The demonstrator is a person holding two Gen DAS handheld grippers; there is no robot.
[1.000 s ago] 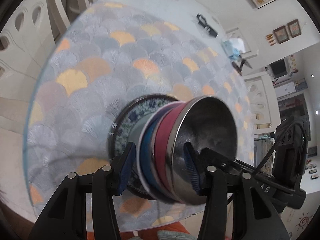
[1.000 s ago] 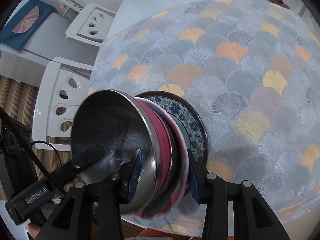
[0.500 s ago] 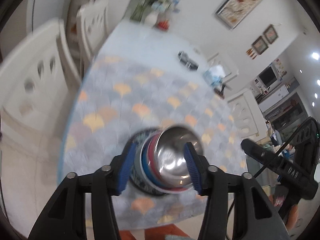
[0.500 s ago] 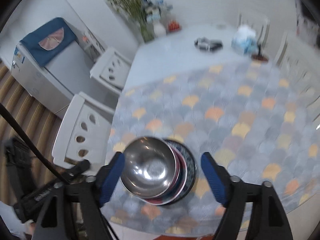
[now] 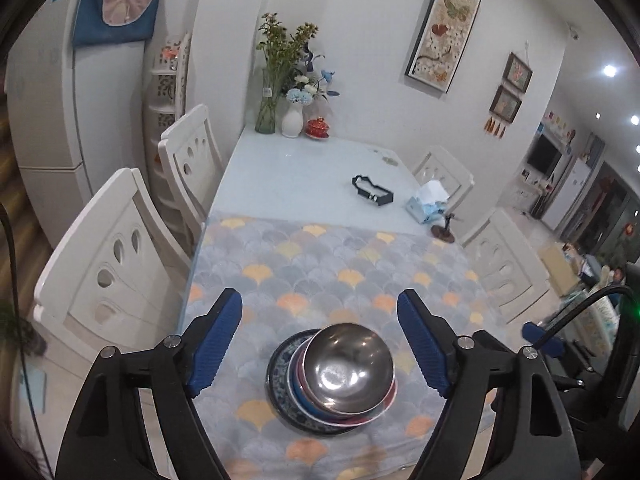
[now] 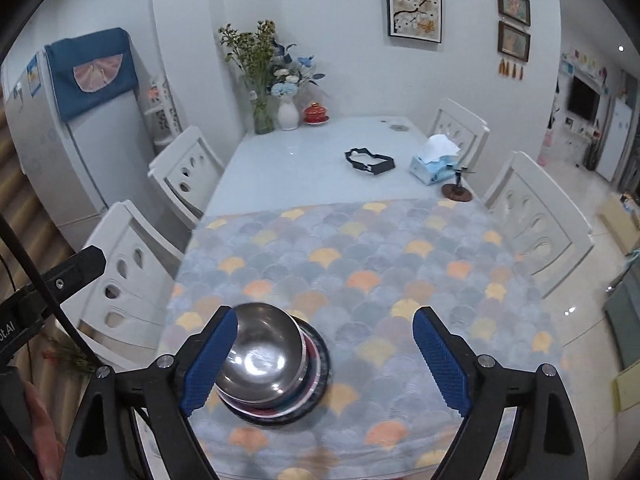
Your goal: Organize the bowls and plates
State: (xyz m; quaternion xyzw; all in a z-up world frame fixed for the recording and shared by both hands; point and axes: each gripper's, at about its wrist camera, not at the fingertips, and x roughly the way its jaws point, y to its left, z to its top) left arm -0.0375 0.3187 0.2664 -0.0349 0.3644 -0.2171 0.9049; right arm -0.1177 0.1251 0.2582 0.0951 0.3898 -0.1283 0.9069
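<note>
Bowls and plates are sitting as one stack (image 5: 332, 380) on the patterned tabletop (image 5: 320, 264), at six o'clock in the left wrist view. A second ago the left gripper (image 5: 320, 344) was pinching it; now it is hovering high above, spread and empty, so stacking looks finished. Counted: one steel bowl (image 5: 348, 368) on top, one blue-patterned plate (image 5: 280, 384) beneath, with two or three coloured rims between.

Right wrist view: the right gripper (image 6: 326, 358) is likewise pulling back, spread, with the stack at seven o'clock.
</note>
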